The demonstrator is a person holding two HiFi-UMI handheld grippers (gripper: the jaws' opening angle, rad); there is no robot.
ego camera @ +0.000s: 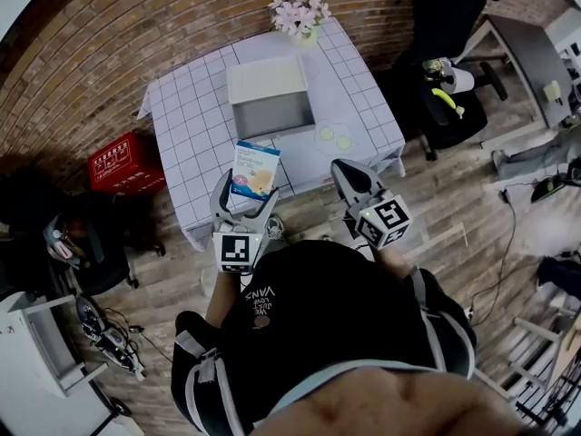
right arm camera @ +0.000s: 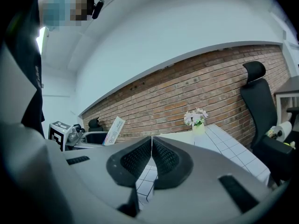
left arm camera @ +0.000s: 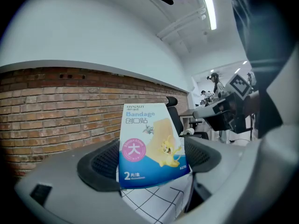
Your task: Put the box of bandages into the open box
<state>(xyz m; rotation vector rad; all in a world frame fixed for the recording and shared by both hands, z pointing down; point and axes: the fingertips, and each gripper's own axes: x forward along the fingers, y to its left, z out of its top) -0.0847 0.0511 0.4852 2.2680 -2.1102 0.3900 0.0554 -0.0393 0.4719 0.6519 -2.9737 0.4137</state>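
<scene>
My left gripper (ego camera: 246,194) is shut on a blue-and-white box of bandages (ego camera: 254,170), held upright just in front of the table's near edge. In the left gripper view the bandage box (left arm camera: 150,146) stands clamped between the two dark pads (left arm camera: 103,164). The open grey box (ego camera: 270,96) sits on the checked tablecloth (ego camera: 191,125), beyond the bandages, its lid folded back. My right gripper (ego camera: 347,174) is shut with nothing in it, at the table's front right; its pads (right arm camera: 135,160) meet in the right gripper view, where the bandage box (right arm camera: 114,129) shows at left.
A vase of pink flowers (ego camera: 301,16) stands at the table's far edge. Two pale round discs (ego camera: 334,136) lie right of the open box. A red crate (ego camera: 123,162) sits on the floor at left, and black office chairs (ego camera: 449,44) at right.
</scene>
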